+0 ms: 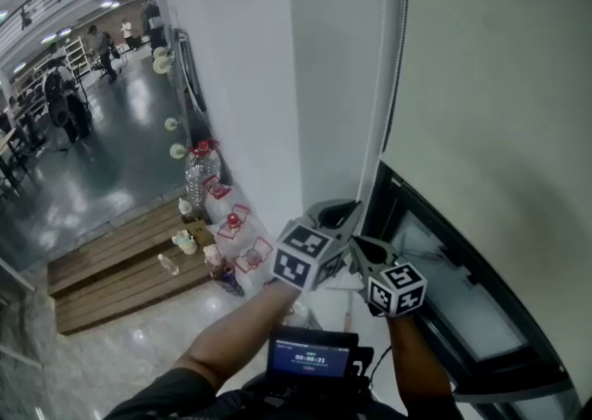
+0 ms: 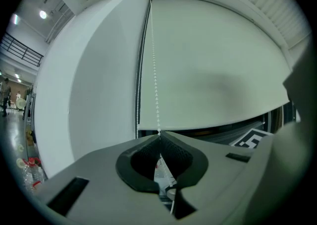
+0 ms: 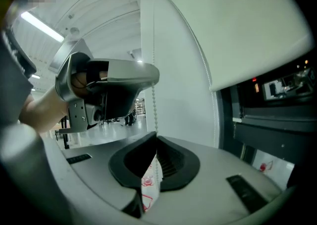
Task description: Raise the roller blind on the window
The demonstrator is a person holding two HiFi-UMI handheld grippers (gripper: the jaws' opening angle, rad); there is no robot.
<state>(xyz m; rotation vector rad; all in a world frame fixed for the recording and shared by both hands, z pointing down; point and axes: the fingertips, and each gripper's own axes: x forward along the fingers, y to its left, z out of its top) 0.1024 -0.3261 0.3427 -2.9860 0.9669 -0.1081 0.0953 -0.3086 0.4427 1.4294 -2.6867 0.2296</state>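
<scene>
White wall and window (image 1: 442, 265), roller blind (image 1: 490, 85) mostly lowered.
Left hand-held gripper (image 2: 159, 136) and right hand-held gripper (image 3: 156, 139) each pinch the bead chain (image 2: 155, 70); it is probably best pulled straight down, hand over hand.

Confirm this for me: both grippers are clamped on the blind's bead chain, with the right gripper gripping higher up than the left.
Wrong on one point: the left gripper is the higher one. The right gripper view shows it clamped on the bead chain above the right gripper, which is clamped there too.
</scene>
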